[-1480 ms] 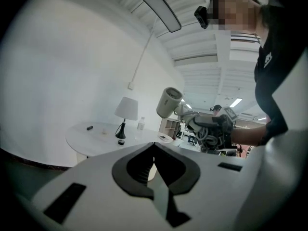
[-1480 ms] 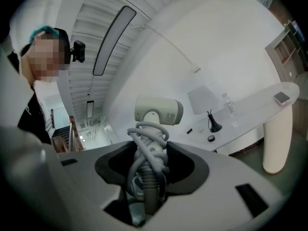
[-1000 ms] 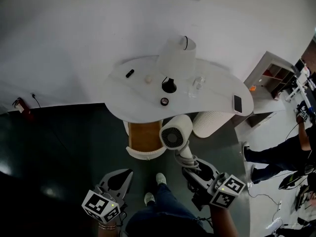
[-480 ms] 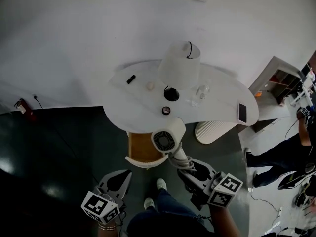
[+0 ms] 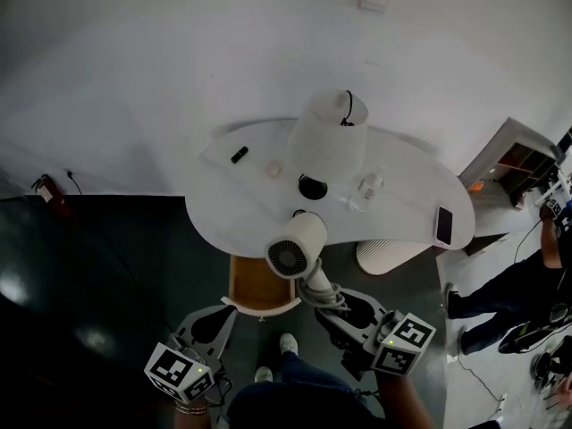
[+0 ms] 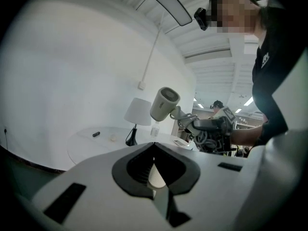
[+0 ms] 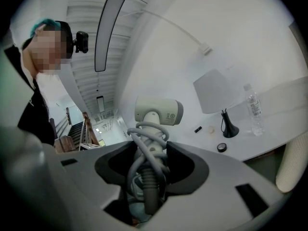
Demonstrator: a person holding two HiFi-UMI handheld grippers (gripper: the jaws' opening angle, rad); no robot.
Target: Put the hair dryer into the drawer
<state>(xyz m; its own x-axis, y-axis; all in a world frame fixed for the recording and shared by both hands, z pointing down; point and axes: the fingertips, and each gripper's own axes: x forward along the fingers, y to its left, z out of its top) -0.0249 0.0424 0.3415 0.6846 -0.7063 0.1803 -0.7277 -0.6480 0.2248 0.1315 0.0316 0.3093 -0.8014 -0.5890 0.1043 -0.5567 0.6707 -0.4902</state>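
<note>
Hair dryer (image 5: 295,247) sat just below the centre of the head view, white, its round grille turned toward the camera, overlapping the near edge of the white table (image 5: 232,195). The right gripper (image 5: 332,298), at lower right of centre, had its jaws closed on the dryer's handle. In the right gripper view the handle rose between the jaws with the grey cord (image 7: 147,143) wound round it and the barrel above. The left gripper view showed the dryer held in the air, higher than the tabletop.

The drawer (image 5: 255,280) stood pulled out under the table's near edge, directly below the dryer in the head view, with its brown inside showing. The dryer was not inside it.

The left gripper (image 5: 219,322), at lower left of the head view, was well apart from the dryer. Its own view showed the jaws brought together with nothing gripped; a ribbed white cylinder showed through the hollow between the pads.

On the table stood a white-shaded lamp (image 5: 329,137) near the middle, a clear bottle (image 5: 366,189) just right of its base, and a dark phone (image 5: 444,226) at the right end.
</note>
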